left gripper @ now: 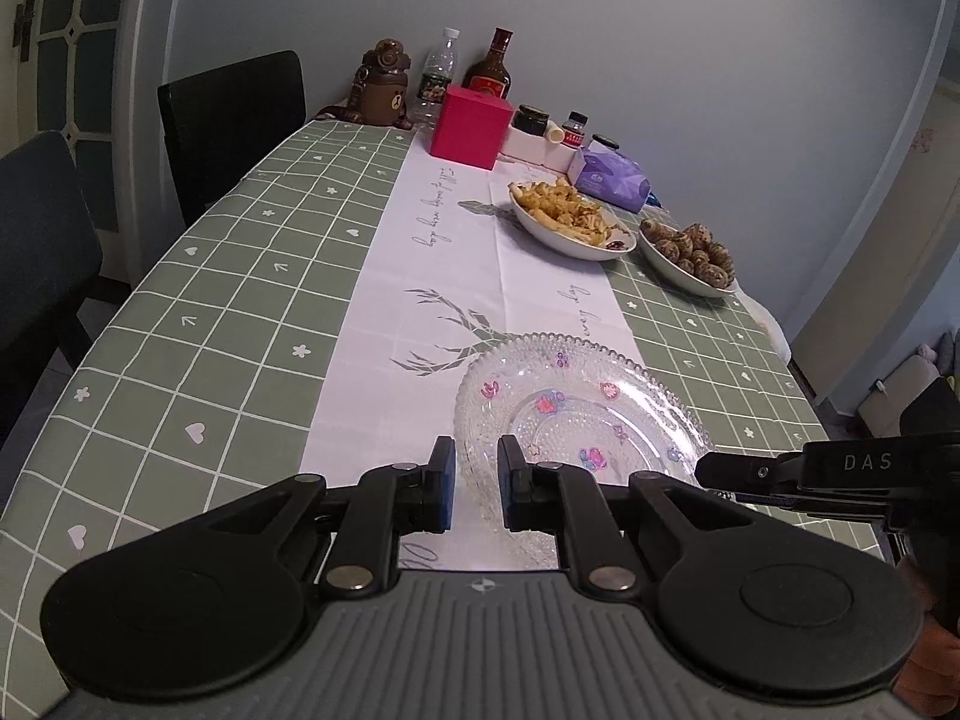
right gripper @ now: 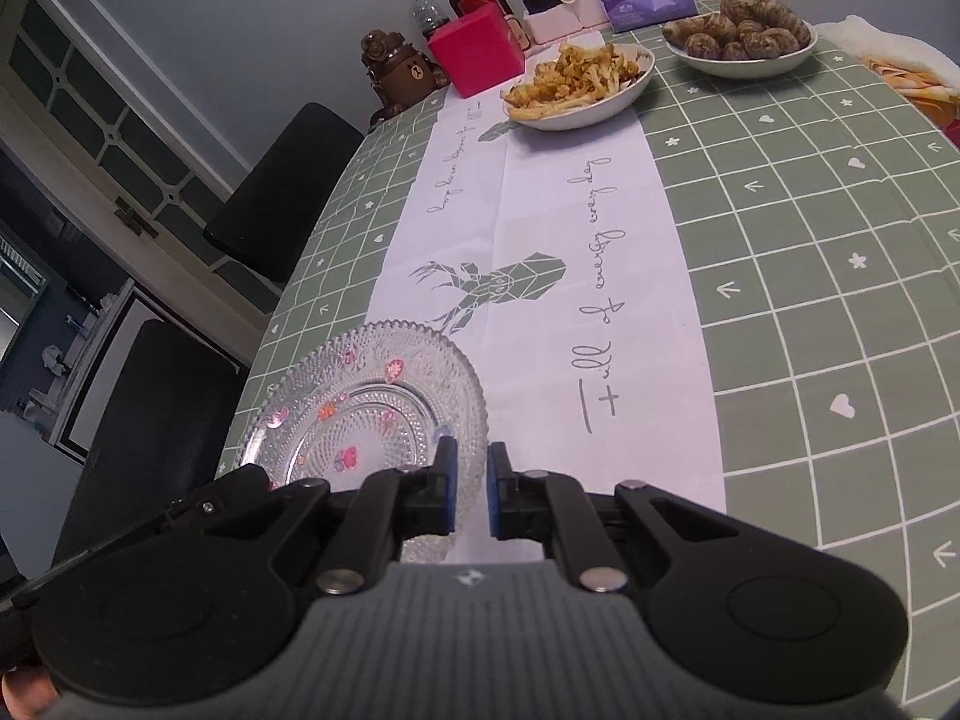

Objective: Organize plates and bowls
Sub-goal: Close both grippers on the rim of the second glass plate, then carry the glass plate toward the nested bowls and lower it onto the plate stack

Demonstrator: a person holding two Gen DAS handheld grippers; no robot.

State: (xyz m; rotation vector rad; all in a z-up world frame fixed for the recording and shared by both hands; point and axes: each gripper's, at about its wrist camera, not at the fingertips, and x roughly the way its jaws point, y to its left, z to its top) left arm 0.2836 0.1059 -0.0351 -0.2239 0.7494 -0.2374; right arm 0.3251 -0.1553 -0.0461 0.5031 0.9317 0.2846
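Observation:
A clear glass plate (left gripper: 576, 414) with small coloured decals sits near the table's front edge; it also shows in the right wrist view (right gripper: 366, 414). My left gripper (left gripper: 477, 483) straddles its near left rim, jaws slightly apart, the rim visible between the pads. My right gripper (right gripper: 471, 489) straddles the plate's near right rim the same way. Whether either grips the glass is unclear. Farther back stand a white bowl of fried food (left gripper: 567, 219) (right gripper: 579, 87) and a white bowl of brown snail-like items (left gripper: 690, 255) (right gripper: 741, 39).
A green checked tablecloth (left gripper: 210, 324) with a white runner covers the table. At the far end stand a red box (left gripper: 471, 126), bottles, jars, a brown bear flask (left gripper: 384, 87) and a purple packet (left gripper: 612, 177). Dark chairs (left gripper: 234, 114) line the left side.

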